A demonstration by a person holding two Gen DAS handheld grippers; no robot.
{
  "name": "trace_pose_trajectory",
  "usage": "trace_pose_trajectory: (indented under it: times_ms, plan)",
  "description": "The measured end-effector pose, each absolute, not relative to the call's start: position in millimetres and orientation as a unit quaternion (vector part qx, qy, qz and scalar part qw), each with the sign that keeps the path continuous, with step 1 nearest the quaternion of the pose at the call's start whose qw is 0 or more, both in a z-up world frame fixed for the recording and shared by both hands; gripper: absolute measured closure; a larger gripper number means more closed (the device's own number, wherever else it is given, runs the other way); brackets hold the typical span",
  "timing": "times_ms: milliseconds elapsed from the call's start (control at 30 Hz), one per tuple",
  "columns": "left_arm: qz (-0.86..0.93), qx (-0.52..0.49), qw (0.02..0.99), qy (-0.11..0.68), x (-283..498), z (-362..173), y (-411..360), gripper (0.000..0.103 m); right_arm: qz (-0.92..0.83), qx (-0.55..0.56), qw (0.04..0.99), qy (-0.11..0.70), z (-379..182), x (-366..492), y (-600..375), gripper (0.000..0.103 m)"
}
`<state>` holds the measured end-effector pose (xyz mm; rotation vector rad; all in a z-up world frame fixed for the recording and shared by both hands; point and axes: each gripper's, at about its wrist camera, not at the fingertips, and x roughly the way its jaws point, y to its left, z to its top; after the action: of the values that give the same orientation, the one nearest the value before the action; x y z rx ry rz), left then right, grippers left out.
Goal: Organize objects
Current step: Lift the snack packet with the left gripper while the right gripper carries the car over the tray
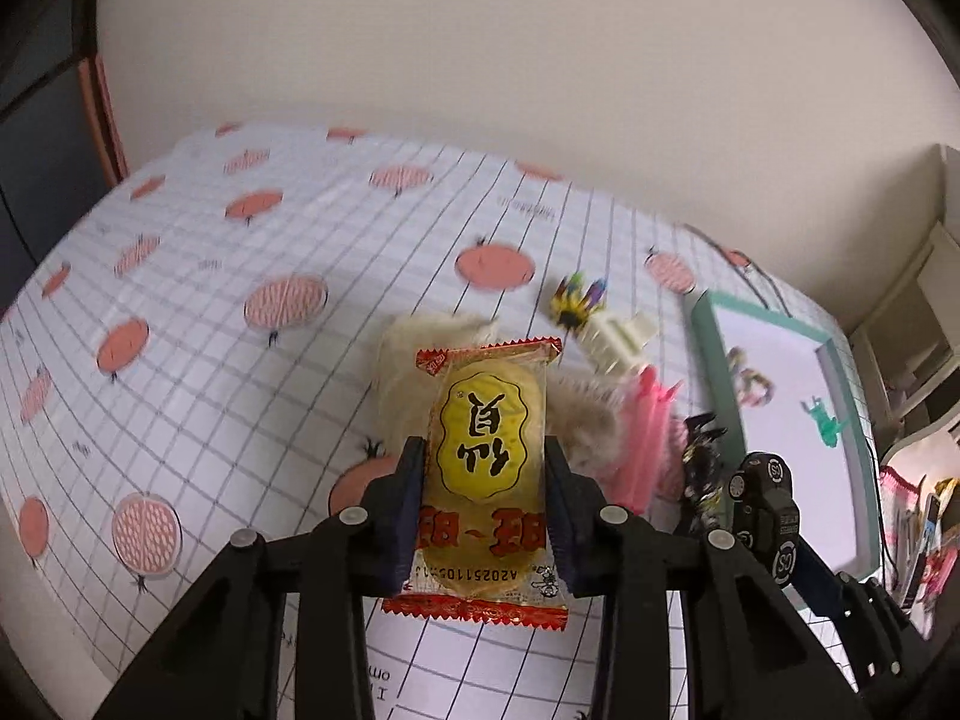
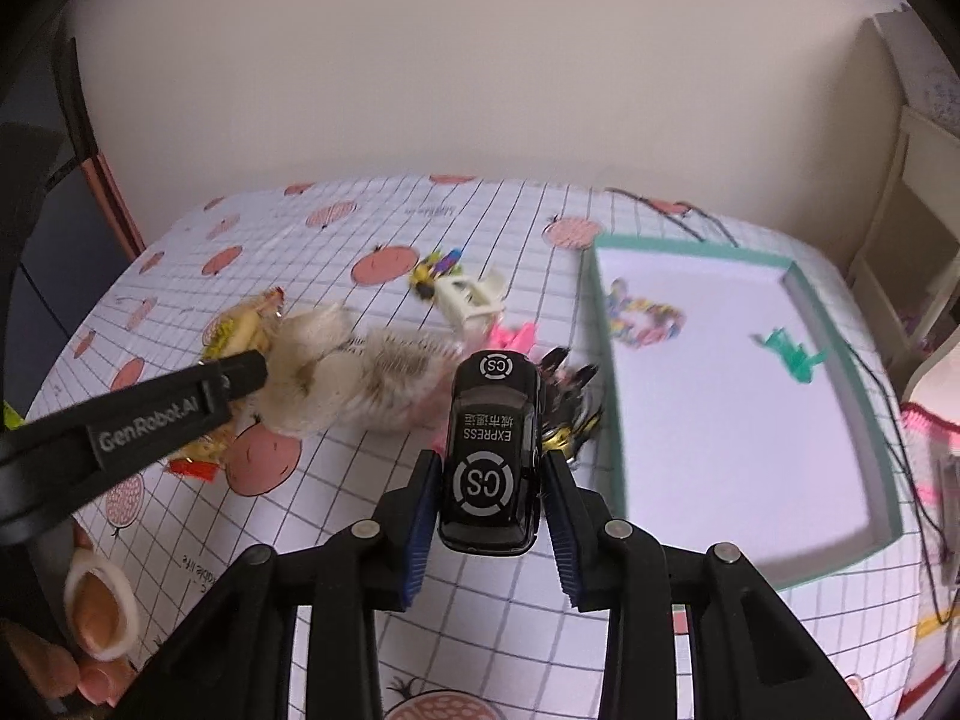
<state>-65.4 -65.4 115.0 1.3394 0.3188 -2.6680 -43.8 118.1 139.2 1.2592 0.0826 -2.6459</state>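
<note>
A yellow and red snack packet (image 1: 487, 450) sits upright between the fingers of my left gripper (image 1: 485, 456), which is shut on it, in front of a fluffy beige plush (image 1: 420, 354). In the right wrist view the left gripper (image 2: 240, 369) and packet (image 2: 234, 330) are at the plush's (image 2: 336, 372) left side. My right gripper (image 2: 491, 465) is shut on a black toy car (image 2: 495, 402) marked EXPRESS, held above the cloth left of a teal tray (image 2: 605, 360). The left wrist view shows that car (image 1: 761, 504) at lower right.
The tray (image 1: 708, 348) holds a colourful bead bracelet (image 2: 645, 318) and a green toy figure (image 2: 792, 354). A white claw clip (image 2: 471, 297), pink comb (image 2: 516, 336), black-gold trinket (image 2: 570, 402) and yellow-black toy (image 2: 435, 273) lie by the plush. A person's hand (image 2: 99, 606) is at lower left. Shelves stand right.
</note>
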Motion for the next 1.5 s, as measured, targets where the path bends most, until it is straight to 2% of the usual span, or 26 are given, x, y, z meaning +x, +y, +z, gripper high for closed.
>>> trace_pose_trajectory:
  times_ms: [700, 967, 1500]
  plan:
    - [-0.889, 0.445, -0.035, 0.102, -79, 113, 26, 0.065, -0.902, 0.432, 0.001, -0.007, 124, -65, 243, 0.067]
    - [-0.888, 0.449, -0.064, 0.074, -89, 108, 74, 0.065, -0.899, 0.433, -0.052, -0.024, 115, -69, 299, 0.067]
    - [-0.876, 0.47, -0.091, 0.049, -112, 80, 134, 0.065, -0.9, 0.431, -0.064, -0.018, 103, -79, 316, 0.067]
